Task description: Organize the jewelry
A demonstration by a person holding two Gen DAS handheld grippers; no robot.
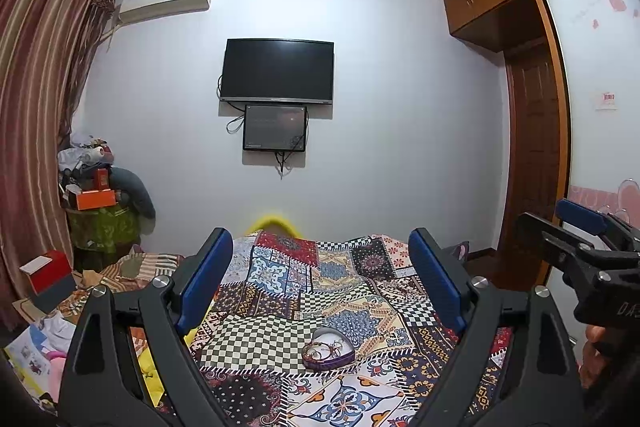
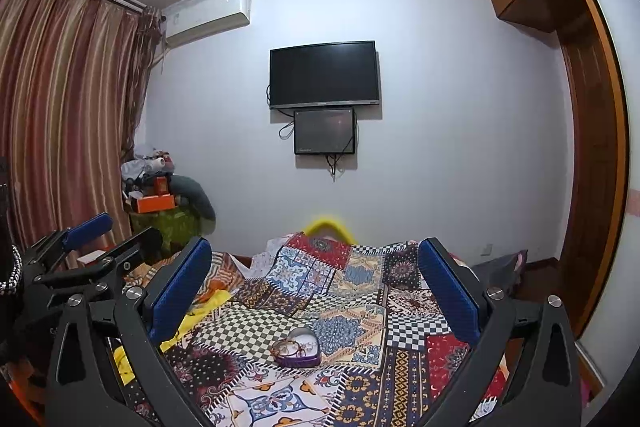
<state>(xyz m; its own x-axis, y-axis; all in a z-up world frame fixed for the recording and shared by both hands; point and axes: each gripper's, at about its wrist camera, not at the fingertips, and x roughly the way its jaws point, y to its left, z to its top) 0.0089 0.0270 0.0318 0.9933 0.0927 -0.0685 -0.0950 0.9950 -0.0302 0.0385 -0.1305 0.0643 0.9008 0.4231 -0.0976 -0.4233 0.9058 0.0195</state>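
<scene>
A purple heart-shaped jewelry box point(image 1: 328, 349) point(image 2: 298, 347) lies open on the patchwork bedspread point(image 1: 280, 307) point(image 2: 360, 307). Bangles and thin chains are heaped inside it. My left gripper point(image 1: 322, 279) points level over the bed with its blue pads point(image 1: 208, 279) wide apart, open and empty, and the box sits low between them. My right gripper point(image 2: 314, 291) is likewise open and empty, with the box low between its pads point(image 2: 448, 291). Each gripper shows at the edge of the other's view: the right gripper point(image 1: 560, 223) and the left gripper point(image 2: 116, 233).
A dark TV point(image 1: 277, 71) and a smaller screen hang on the far wall. Striped curtains point(image 1: 36, 87) and a pile of boxes and bags point(image 1: 96, 187) fill the left side. A wooden wardrobe and door point(image 1: 532, 147) stand at the right. A yellow object point(image 1: 274, 221) pokes up beyond the bed's far end.
</scene>
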